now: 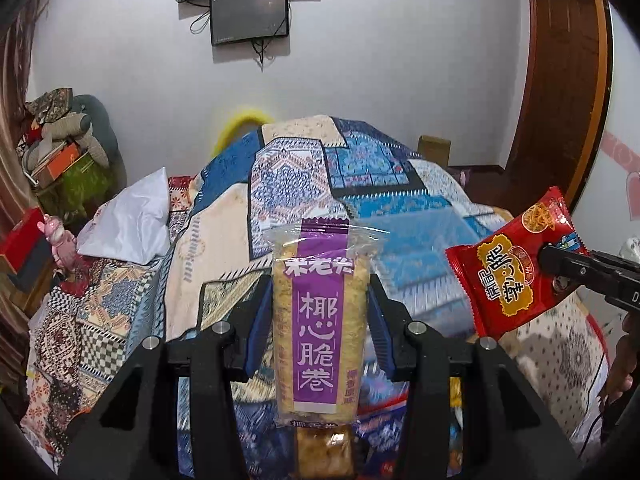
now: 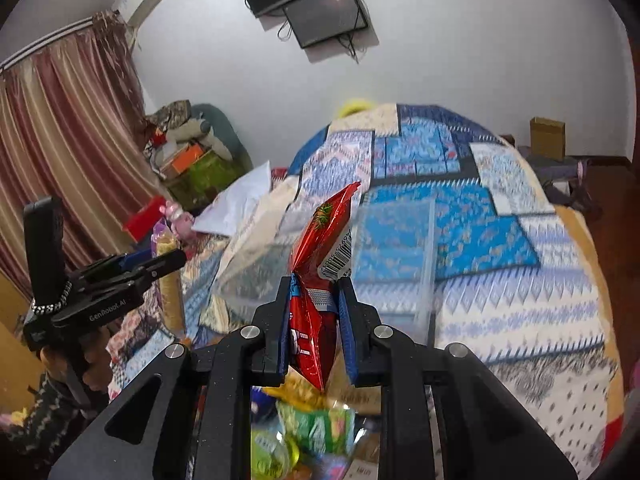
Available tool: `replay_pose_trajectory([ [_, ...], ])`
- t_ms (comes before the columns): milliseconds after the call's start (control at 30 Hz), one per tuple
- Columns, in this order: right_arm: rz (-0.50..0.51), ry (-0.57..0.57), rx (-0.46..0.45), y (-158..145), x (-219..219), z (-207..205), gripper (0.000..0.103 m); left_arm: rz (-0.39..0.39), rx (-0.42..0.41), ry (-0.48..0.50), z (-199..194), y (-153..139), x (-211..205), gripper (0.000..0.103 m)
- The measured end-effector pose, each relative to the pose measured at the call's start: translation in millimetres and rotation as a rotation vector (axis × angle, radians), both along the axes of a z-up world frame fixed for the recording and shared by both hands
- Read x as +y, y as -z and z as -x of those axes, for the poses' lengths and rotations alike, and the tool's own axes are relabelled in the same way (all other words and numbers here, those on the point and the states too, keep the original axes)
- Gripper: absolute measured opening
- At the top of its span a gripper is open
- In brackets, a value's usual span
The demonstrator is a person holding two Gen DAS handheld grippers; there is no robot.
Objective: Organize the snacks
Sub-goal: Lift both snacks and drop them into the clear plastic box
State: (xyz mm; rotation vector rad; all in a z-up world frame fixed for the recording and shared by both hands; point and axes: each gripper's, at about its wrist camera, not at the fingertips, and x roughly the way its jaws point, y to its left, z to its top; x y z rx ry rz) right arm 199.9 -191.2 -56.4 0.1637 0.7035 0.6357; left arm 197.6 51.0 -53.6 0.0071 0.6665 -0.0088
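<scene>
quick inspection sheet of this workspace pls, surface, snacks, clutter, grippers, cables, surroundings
surface: patterned quilt covering a bed.
job's things: purple-label snack pack and red snack packet, both held up; more snacks blurred below.
clutter: piled boxes and fabric, white pillow.
grippers: left gripper shut on the purple-label snack pack; right gripper shut on the red snack packet.
cables: loose leads under the wall screens.
surroundings: striped curtain, cardboard box.
</scene>
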Motion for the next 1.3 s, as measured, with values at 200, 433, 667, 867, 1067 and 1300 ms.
replay_pose_trajectory([
  [200,0.004,0.027,-0.003,1.8,2.5,-28.1,0.019,0.001,0.007,-0.009,-37.6,3.0,-0.4,0.044],
  [433,0.007,0.050,0.041,17.5,7.9,-57.7,0.019,-0.011,0.030,-0.034,-74.6,19.0,0.3,0.044],
  [667,0.060,0.030,0.112,42.1,20.5,-75.3,0.019,-0.029,0.096,-0.023,-100.3,42.8,-6.0,0.044],
  [867,0.119,0.016,0.156,59.0,27.3,-78.9,0.021,-0.030,0.166,-0.019,-104.6,58.9,-10.4,0.048],
  [1067,0.190,0.008,0.184,62.1,31.9,-76.9,0.045,-0.039,0.140,-0.016,-88.7,49.8,-11.0,0.059],
  [1300,0.231,0.038,0.088,35.6,28.4,-53.5,0.062,-0.051,0.102,-0.012,-54.5,26.0,-5.2,0.071],
])
